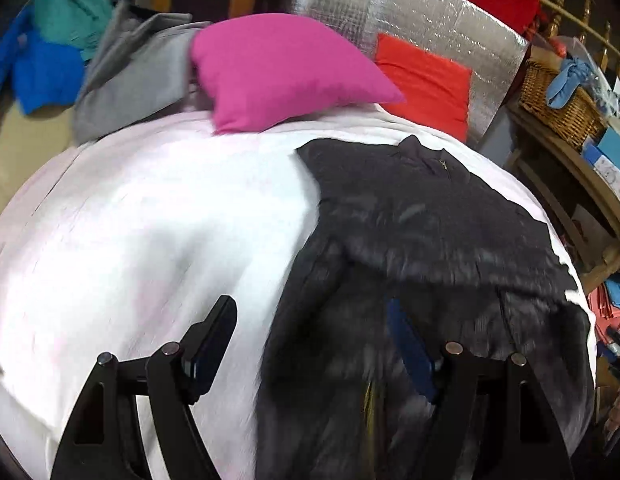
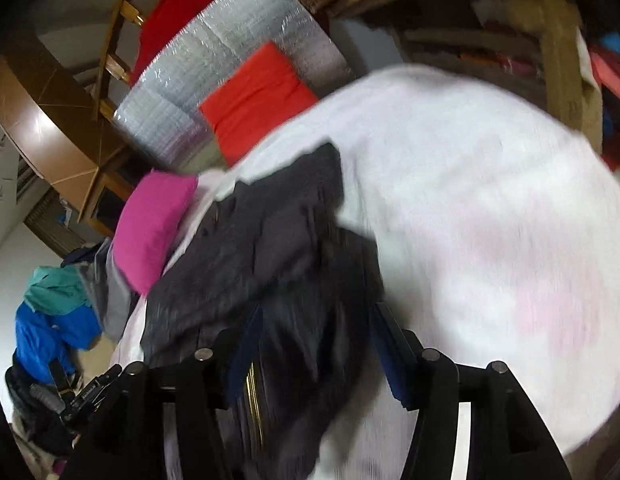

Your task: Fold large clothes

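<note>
A dark grey jacket (image 1: 430, 220) lies spread on the right part of a bed with a pale pink-white cover (image 1: 150, 220), its collar toward the pillows. My left gripper (image 1: 310, 306) hovers open over the jacket's near left edge, one finger above the cover and the other above the jacket. In the right wrist view the jacket (image 2: 250, 248) is bunched and partly folded on the cover (image 2: 490, 200). My right gripper (image 2: 318, 310) stands open with jacket fabric and a gold zipper lying between its blue-padded fingers. Both views are blurred.
A pink pillow (image 1: 282, 72) and an orange-red cushion (image 1: 426, 80) rest at the head against a silver foil sheet (image 1: 430, 20). A grey garment (image 1: 130, 76) and blue and teal jackets (image 1: 42, 72) lie at the far left. Wooden shelves with a wicker basket (image 1: 558, 100) stand on the right.
</note>
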The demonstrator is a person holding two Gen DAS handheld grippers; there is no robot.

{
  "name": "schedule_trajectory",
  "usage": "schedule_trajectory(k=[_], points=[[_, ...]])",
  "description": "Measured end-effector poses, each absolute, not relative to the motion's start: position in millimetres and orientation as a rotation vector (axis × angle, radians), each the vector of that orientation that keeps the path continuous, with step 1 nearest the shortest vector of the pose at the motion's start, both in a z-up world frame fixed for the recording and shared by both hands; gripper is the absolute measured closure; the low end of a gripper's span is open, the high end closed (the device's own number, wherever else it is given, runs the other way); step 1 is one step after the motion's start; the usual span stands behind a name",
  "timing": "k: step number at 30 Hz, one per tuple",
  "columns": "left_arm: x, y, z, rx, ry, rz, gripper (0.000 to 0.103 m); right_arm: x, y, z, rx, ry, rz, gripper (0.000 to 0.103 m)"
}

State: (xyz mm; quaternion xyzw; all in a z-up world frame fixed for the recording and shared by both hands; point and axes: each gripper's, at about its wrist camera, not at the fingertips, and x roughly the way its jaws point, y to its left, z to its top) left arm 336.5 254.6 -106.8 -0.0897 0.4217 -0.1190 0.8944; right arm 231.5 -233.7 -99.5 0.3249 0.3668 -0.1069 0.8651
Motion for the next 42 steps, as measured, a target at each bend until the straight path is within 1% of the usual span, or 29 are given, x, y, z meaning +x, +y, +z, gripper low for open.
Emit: schedule_trajectory(k=[4, 9, 11, 12, 13, 14, 15, 18, 20, 22, 24, 27, 28, 29, 30, 31, 32, 33, 34, 35, 36, 37, 38, 39, 42], points=[[290, 275, -122, -0.26, 0.909, -0.259, 0.025, 220, -206, -131, 0.663, 0.903, -0.192, 0.043], [243, 272, -137, -0.307, 0.959, -0.31, 0.025, 227, -180, -151, 0.636, 0.976, -0.143, 0.043], [229, 267, -138, -0.293, 0.959, -0.322, 0.025, 236, -172, -155, 0.592, 0.985, -0.149, 0.045], [224, 264, -139, -0.289, 0.961, -0.327, 0.024, 240, -169, -156, 0.571, 0.985, -0.149, 0.049], [220, 262, -141, -0.291, 0.969, -0.332, 0.024, 243, -165, -157, 0.555, 0.985, -0.141, 0.058], [218, 261, -143, -0.296, 0.984, -0.336, 0.022, 245, -161, -157, 0.538, 0.988, -0.127, 0.065], [216, 262, -148, -0.307, 1.007, -0.334, 0.022, 245, -156, -156, 0.52, 0.99, -0.117, 0.076], [213, 266, -166, -0.373, 1.094, -0.324, 0.022, 241, -144, -145, 0.442, 0.95, -0.114, 0.085], [209, 265, -171, -0.388, 1.12, -0.325, 0.022, 237, -141, -139, 0.431, 0.918, -0.096, 0.086], [205, 261, -174, -0.367, 1.128, -0.33, 0.022, 233, -143, -139, 0.428, 0.918, -0.096, 0.086], [203, 254, -178, -0.336, 1.146, -0.344, 0.022, 233, -148, -147, 0.441, 0.958, -0.111, 0.086], [206, 243, -191, -0.312, 1.206, -0.357, 0.022, 234, -151, -155, 0.45, 1.001, -0.124, 0.077], [209, 241, -196, -0.305, 1.224, -0.362, 0.022, 234, -152, -156, 0.461, 1.003, -0.113, 0.069], [209, 238, -200, -0.3, 1.239, -0.37, 0.022, 234, -153, -157, 0.47, 1.007, -0.106, 0.063], [207, 235, -203, -0.301, 1.253, -0.385, 0.023, 235, -153, -160, 0.485, 1.016, -0.102, 0.048], [207, 232, -204, -0.306, 1.257, -0.399, 0.023, 234, -151, -161, 0.491, 1.019, -0.101, 0.044], [206, 231, -205, -0.302, 1.251, -0.404, 0.026, 234, -149, -163, 0.481, 1.015, -0.094, 0.044], [205, 229, -204, -0.285, 1.235, -0.403, 0.035, 234, -145, -163, 0.445, 1.01, -0.095, 0.048], [204, 229, -204, -0.28, 1.232, -0.399, 0.04, 234, -139, -163, 0.404, 1.011, -0.088, 0.062], [205, 230, -206, -0.29, 1.236, -0.397, 0.048, 235, -134, -162, 0.378, 1.015, -0.084, 0.067], [206, 231, -208, -0.306, 1.242, -0.4, 0.058, 236, -130, -162, 0.35, 1.008, -0.087, 0.072], [208, 233, -209, -0.317, 1.248, -0.401, 0.065, 235, -127, -160, 0.327, 1.002, -0.089, 0.077], [209, 235, -208, -0.31, 1.244, -0.399, 0.074, 234, -126, -157, 0.312, 0.995, -0.09, 0.079], [209, 235, -206, -0.308, 1.237, -0.406, 0.079, 231, -125, -151, 0.31, 0.978, -0.086, 0.083], [205, 240, -194, -0.33, 1.207, -0.44, 0.084, 220, -130, -125, 0.33, 0.889, -0.077, 0.087]])
